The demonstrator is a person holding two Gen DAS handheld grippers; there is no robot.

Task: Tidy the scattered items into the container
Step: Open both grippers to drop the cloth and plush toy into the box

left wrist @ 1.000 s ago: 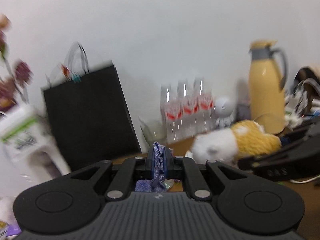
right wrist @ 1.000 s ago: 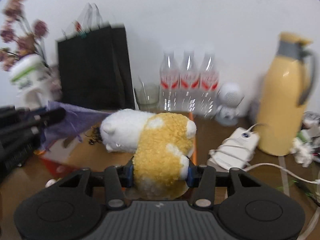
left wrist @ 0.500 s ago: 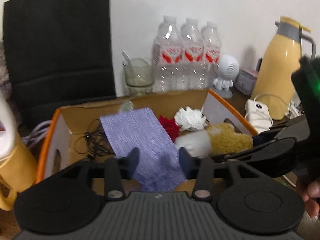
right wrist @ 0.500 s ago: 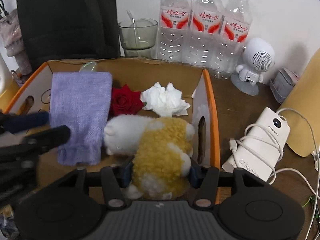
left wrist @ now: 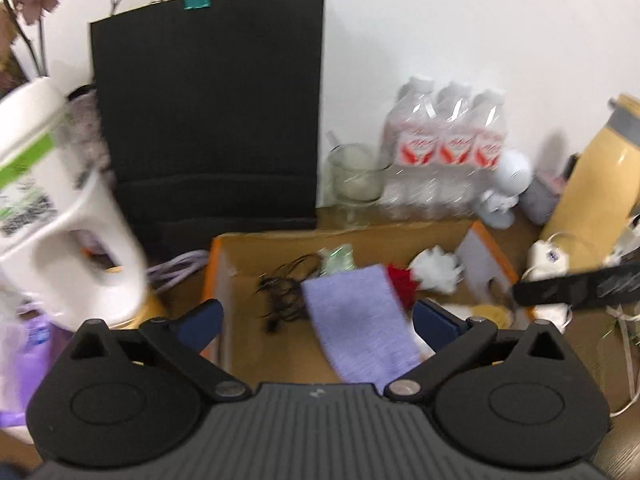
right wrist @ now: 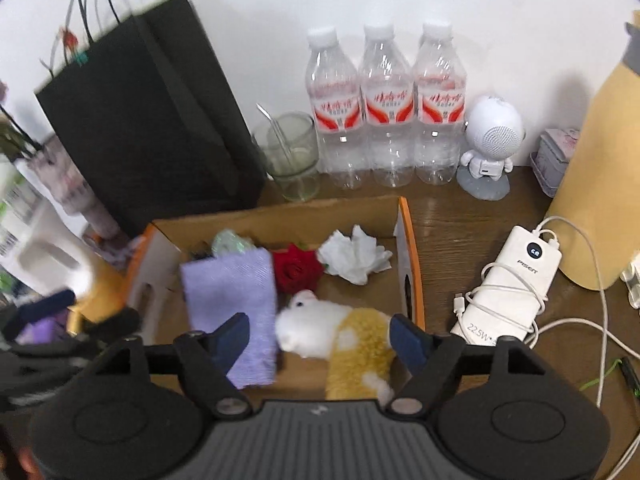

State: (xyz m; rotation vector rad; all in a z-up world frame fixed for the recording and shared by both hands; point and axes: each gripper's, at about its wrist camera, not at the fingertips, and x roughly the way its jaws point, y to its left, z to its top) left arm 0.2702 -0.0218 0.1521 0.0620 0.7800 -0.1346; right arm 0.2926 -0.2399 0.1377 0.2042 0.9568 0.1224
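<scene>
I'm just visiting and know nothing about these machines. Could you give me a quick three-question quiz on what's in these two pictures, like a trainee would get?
1. True or false: the right tongs are clamped on the plush toy.
2. Which lies between the purple cloth and the crumpled tissue in the cardboard box? A. a red rose B. a spoon C. a power bank
3. Fill in: the left tongs are ____ (open/shut).

Key: 1. False; they are spread wide and the toy lies in the box. 2. A, the red rose. 3. Open.
</scene>
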